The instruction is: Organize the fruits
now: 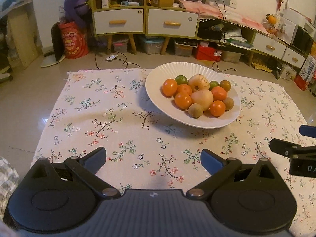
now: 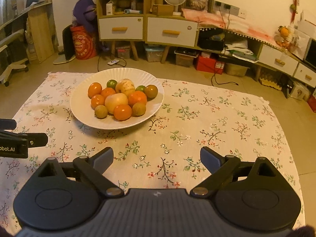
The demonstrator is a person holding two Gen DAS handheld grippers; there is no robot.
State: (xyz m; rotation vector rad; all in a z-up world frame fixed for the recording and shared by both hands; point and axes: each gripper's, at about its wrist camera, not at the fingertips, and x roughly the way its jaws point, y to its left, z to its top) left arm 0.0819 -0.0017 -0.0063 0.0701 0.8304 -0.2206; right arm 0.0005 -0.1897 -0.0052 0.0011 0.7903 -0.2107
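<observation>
While both jaws stand apart and empty on the left gripper (image 1: 153, 161) and right gripper (image 2: 157, 159), the white ribbed bowl (image 2: 83, 106) on the flowered cloth (image 2: 197, 130) holds heaped fruit (image 2: 118, 100): orange, green, pale yellow, brown.

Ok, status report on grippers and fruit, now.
Left gripper open, empty. Right gripper open, empty. All fruit piled in white bowl. Floral cloth between: nothing in the way.
</observation>
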